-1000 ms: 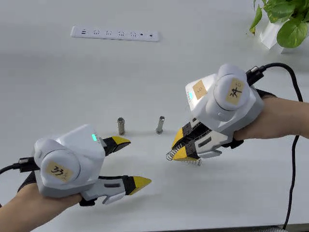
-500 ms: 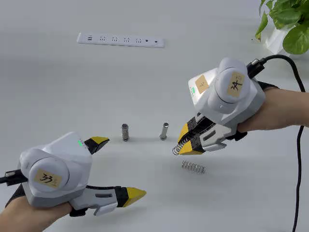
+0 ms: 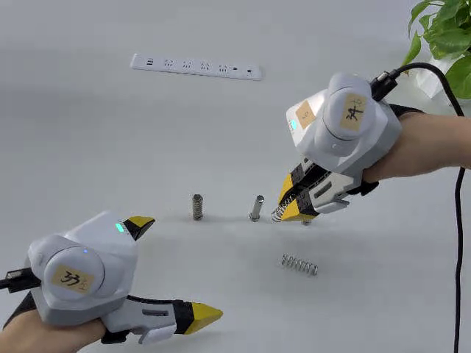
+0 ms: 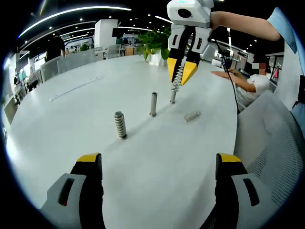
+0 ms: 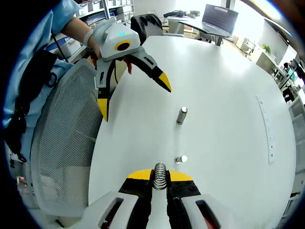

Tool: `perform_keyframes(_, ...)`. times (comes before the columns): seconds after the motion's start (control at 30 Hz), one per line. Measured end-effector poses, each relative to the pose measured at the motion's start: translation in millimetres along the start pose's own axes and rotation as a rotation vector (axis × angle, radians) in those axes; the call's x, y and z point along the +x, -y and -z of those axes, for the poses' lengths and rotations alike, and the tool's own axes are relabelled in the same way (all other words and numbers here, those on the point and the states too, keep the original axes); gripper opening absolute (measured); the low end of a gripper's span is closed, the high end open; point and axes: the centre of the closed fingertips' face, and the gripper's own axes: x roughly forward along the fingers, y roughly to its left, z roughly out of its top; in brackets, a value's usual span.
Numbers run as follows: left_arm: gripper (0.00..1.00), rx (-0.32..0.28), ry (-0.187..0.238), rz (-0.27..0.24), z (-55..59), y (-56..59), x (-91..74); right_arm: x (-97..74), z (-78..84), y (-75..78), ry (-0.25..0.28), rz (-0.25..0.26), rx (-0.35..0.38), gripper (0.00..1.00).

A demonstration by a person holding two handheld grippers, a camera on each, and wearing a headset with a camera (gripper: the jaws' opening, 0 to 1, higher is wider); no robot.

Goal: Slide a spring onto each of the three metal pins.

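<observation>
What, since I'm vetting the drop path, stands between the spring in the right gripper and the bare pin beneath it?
Nothing visible. The spring hangs from the right gripper just over the pin, its end near the tip. The other bare pin and the loose spring sit aside.

Two handwritten numbers, one on each gripper, are all I can read from here.

In my head view, at about 8 o'clock, a tan paper sticker (image 3: 72, 279) on the round end cap of the white, yellow-tipped left gripper (image 3: 175, 268) reads "33" in dark pen, tilted. At about 2 o'clock, a matching tan sticker (image 3: 355, 109) on the round cap of the white right gripper (image 3: 289, 210) reads "34". At 9 o'clock from it, a smaller tan label (image 3: 305, 115) on the same housing carries writing too small for me to make out. Marks on the long white power strip (image 3: 196, 67) at 11 o'clock are illegible too.
</observation>
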Motion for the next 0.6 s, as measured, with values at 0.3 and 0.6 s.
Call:
perform_keyframes(0.3,0.98,-0.011,0.014,-0.008,-1.8,-1.5,0.3,-6.9,-2.6,21.9,-0.061,0.010,-0.050,0.07)
perform_keyframes(0.6,0.97,-0.017,0.018,-0.006,0.6,0.3,0.2,-4.1,-6.0,34.7,-0.117,0.000,-0.100,0.07)
